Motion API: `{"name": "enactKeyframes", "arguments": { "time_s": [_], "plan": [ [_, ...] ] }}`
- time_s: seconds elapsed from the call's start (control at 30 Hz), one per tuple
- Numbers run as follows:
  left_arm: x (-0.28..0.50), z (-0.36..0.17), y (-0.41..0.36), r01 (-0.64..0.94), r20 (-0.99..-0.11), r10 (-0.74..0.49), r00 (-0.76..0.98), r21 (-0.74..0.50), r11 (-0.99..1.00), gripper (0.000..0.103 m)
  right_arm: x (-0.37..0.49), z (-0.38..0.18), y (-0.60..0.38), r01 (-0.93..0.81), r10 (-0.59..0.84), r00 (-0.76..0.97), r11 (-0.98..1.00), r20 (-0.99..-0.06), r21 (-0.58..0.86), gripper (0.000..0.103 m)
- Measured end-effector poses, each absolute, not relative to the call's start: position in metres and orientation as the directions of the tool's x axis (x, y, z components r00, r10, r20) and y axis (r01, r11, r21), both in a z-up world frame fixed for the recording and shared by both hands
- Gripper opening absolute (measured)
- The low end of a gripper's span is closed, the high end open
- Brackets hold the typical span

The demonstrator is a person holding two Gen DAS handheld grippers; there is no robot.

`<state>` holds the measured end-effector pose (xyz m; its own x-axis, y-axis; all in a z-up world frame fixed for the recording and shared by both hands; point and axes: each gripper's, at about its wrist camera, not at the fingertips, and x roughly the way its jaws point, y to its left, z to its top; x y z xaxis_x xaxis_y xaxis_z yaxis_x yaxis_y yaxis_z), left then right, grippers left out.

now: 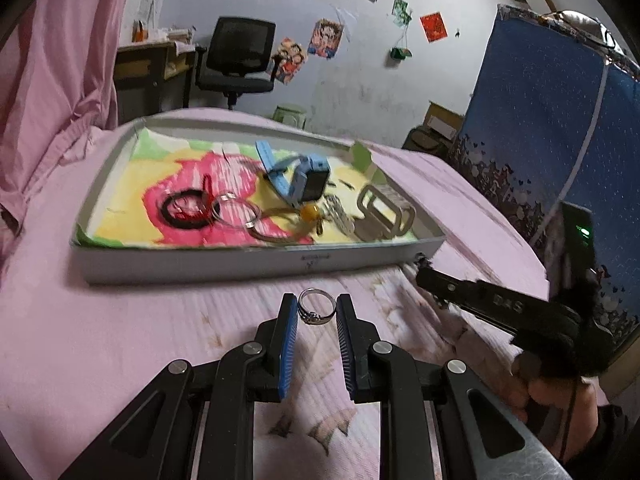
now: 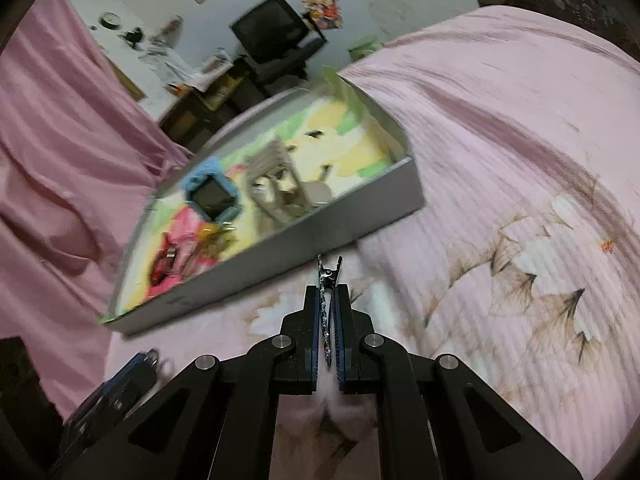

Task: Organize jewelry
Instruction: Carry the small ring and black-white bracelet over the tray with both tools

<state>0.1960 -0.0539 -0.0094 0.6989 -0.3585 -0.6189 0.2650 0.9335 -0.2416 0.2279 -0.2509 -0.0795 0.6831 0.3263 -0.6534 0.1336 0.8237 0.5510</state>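
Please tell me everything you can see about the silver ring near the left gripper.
The silver ring looks like a thin, shiny metal band with a small raised setting on its near lower side; the details are too small to tell. It stands tilted between the fingertips of the left gripper, which are set apart around it; contact is unclear. It is above the pink bedspread, just in front of the white tray, not inside it.

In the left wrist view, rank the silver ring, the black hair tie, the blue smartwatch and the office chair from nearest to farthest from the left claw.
1. Silver ring, between the left claw's fingers.
2. Black hair tie, tray's near left.
3. Blue smartwatch, mid-tray.
4. Office chair, by the far wall.
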Motion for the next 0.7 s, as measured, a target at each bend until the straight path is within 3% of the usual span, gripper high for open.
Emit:
{"name": "enactKeyframes", "arguments": {
  "time_s": [0.3, 0.7],
  "plan": [
    [0.204, 0.012, -0.034, 0.2, -0.515, -0.28, 0.81, -0.206, 0.958, 0.019, 0.214, -0.034, -0.229, -0.061, 0.323, 0.802, 0.881, -0.502, 0.47, 0.006],
    [0.232, 0.022, -0.018, 0.118, -0.46, -0.2, 0.865, -0.201, 0.972, 0.019, 0.231, 0.008, -0.199, -0.211, 0.337, 0.844, 0.924, -0.418, 0.319, 0.006]
  ]
}}
